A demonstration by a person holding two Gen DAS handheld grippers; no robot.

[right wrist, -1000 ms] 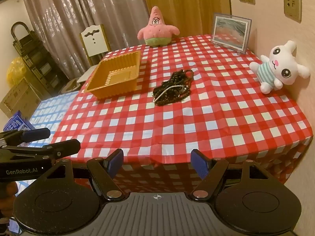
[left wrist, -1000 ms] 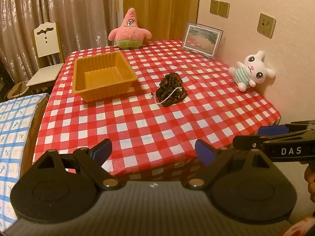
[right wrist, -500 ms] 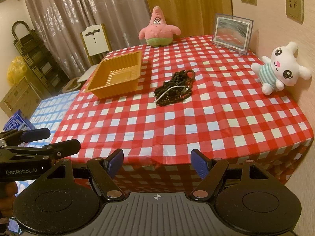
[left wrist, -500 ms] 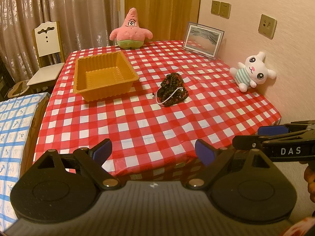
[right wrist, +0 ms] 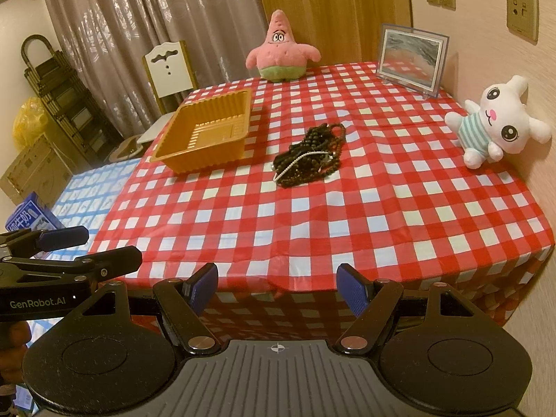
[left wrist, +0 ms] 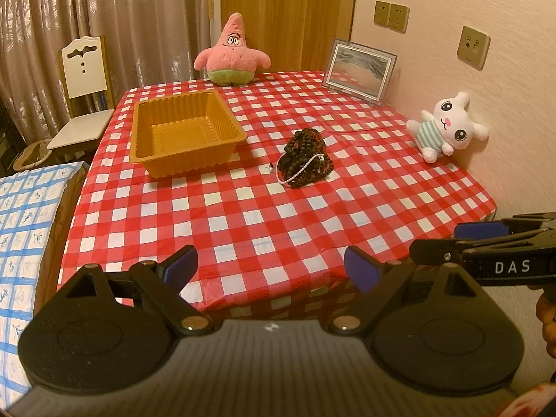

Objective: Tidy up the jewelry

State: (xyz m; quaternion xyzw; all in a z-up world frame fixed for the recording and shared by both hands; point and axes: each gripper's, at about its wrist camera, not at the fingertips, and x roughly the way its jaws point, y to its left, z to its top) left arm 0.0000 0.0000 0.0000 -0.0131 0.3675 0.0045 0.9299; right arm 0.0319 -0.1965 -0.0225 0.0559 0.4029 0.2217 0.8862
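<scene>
On the table (left wrist: 264,222), taking the bead pile (left wrist: 305,160) as the clock's centre in the left wrist view, the tray (left wrist: 184,132) sits at ten o'clock, near but apart; the star plush (left wrist: 232,52) stands at eleven o'clock on the far edge; the picture frame (left wrist: 359,67) leans at one o'clock by the wall; the rabbit plush (left wrist: 446,127) lies at three o'clock against the wall. A chair (left wrist: 83,97) stands beyond the tray, off the table's left side; both grippers hang at six o'clock before the near edge, the left gripper (left wrist: 271,267) left of the right gripper (right wrist: 276,283).

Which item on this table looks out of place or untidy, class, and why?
The beaded jewelry lies in a tangled heap on the bare checked tablecloth, beside the orange tray rather than in it. The tray holds nothing. A white strand loops loosely out of the dark beads.
</scene>
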